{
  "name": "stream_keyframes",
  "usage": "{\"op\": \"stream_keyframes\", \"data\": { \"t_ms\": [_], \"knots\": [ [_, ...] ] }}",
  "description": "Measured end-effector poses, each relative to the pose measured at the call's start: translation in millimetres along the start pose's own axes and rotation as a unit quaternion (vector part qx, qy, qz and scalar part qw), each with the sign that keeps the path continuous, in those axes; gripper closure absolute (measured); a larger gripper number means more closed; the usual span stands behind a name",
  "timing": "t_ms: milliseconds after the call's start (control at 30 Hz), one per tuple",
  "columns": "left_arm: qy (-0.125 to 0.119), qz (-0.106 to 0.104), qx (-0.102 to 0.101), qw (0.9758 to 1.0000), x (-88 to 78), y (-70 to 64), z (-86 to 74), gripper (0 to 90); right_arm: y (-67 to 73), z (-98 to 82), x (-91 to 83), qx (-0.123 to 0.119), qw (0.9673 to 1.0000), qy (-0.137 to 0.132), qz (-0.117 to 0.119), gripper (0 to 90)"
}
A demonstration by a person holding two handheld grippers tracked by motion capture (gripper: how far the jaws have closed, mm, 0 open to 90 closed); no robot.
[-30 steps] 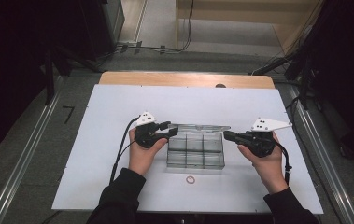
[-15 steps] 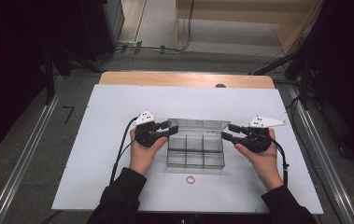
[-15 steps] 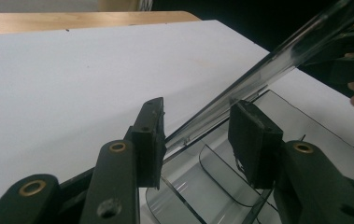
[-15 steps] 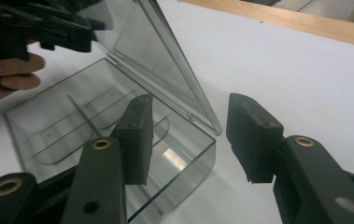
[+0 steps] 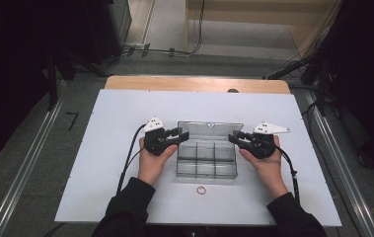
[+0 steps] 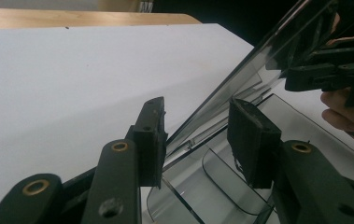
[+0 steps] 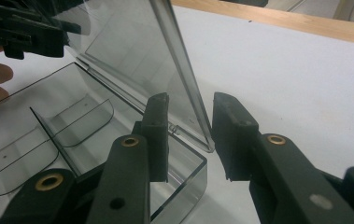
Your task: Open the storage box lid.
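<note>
A clear plastic compartment box (image 5: 206, 163) lies on the white tabletop, its lid (image 5: 209, 129) standing up from the far edge. My left gripper (image 5: 184, 134) is at the lid's left end and my right gripper (image 5: 233, 137) at its right end. In the left gripper view the lid (image 6: 240, 79) runs between the jaws of the left gripper (image 6: 195, 126), which have closed slightly, and the pads stand apart from it. In the right gripper view the right gripper (image 7: 191, 116) straddles the lid's edge (image 7: 184, 84); its jaws have just been closing, with a gap still showing beside the lid.
A small ring (image 5: 201, 190) lies on the white tabletop (image 5: 120, 118) just in front of the box. A wooden strip (image 5: 194, 84) borders the far edge. Cables trail from both grippers along the person's forearms. Dark floor and metal rails surround the table.
The right gripper has dropped and moved left onto the lid's right end, its jaws going from shut to spread around the lid. The left hand has stayed put.
</note>
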State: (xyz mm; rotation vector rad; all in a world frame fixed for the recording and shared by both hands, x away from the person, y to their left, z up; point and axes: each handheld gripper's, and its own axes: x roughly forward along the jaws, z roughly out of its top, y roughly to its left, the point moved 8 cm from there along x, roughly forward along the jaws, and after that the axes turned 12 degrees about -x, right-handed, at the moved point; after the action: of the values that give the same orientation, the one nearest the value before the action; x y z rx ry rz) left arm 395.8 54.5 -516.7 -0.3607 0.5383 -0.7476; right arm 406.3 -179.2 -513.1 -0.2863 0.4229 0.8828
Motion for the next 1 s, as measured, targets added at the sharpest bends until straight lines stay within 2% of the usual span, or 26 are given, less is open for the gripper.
{"op": "stream_keyframes", "data": {
  "t_ms": [300,433,633,1000],
  "knots": [
    [-0.004,0.004,0.004,1.0,-0.3,-1.0,-0.6,57.9,1.3,-0.1,-0.4,-0.005,1.0,-0.001,-0.004,66.6],
    [-0.001,0.003,-0.002,1.0,-1.1,-0.1,-1.6,62.8,1.4,-0.7,-0.6,-0.006,0.9999,0.0,-0.009,69.7],
    [0.0,0.005,-0.002,1.0,-0.9,0.0,-2.1,63.7,2.6,-1.3,-0.5,-0.007,0.9997,0.003,-0.021,70.6],
    [0.007,0.003,-0.019,0.9998,-2.1,2.7,-4.6,70.6,3.0,-4.6,-2.6,0.022,0.9997,0.007,0.005,75.5]
  ]
}}
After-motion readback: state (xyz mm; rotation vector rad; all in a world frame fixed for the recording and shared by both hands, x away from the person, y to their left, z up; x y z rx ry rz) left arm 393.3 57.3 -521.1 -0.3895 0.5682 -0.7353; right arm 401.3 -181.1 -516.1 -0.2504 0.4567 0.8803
